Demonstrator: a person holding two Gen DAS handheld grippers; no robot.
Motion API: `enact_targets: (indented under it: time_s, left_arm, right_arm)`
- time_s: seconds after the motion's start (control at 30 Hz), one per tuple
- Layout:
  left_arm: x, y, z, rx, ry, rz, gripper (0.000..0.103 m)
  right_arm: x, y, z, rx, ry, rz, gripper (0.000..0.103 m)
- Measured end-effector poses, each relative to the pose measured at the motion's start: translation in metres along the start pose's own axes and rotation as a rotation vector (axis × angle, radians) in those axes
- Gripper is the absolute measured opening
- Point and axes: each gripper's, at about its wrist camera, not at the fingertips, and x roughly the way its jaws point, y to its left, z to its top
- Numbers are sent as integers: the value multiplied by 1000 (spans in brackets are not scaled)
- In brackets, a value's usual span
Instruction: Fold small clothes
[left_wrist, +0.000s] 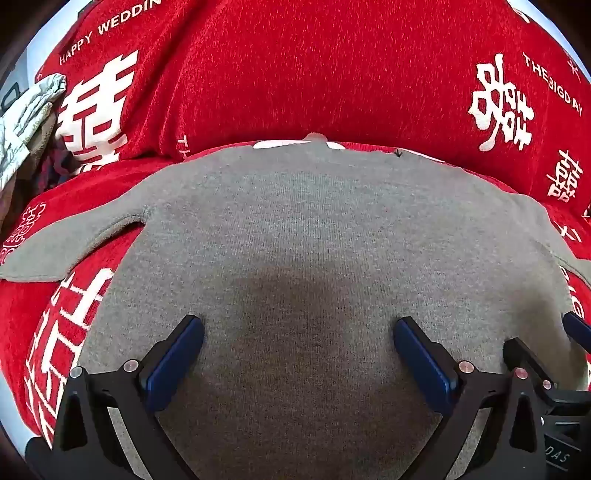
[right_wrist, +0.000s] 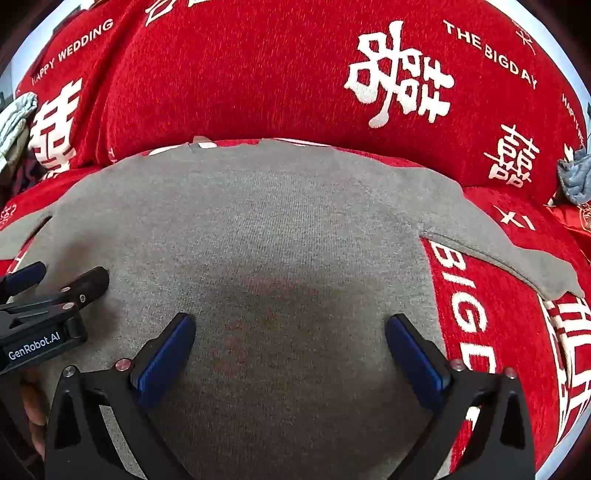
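Observation:
A small grey knit sweater (left_wrist: 303, 229) lies flat on a red sofa cover, both sleeves spread sideways; its left sleeve (left_wrist: 74, 240) shows in the left wrist view and its right sleeve (right_wrist: 517, 258) in the right wrist view. My left gripper (left_wrist: 299, 332) hovers over the sweater's near part, open, with nothing between its blue pads. My right gripper (right_wrist: 290, 328) is likewise open over the sweater (right_wrist: 258, 229), nothing in it. Each gripper shows at the other view's edge: the right one (left_wrist: 543, 343) and the left one (right_wrist: 59, 280).
The red cover (left_wrist: 314, 74) with white lettering rises into a backrest behind the sweater. A pile of light grey and dark clothes (left_wrist: 29, 122) lies at the far left. A blue-grey cloth (right_wrist: 574, 177) sits at the far right. A hand (right_wrist: 33, 413) shows at the lower left.

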Motion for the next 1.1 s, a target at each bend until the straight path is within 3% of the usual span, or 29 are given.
enact_targets:
  time_s: [0.53,1.1]
  left_arm:
    - [4,-1,-1,-2,16,6,103]
    - [17,-2,18,6,217,-7,103]
  right_arm:
    - [5,0,9,-11,83,-6,103]
    - [12,2,29,-4,267,-4,103]
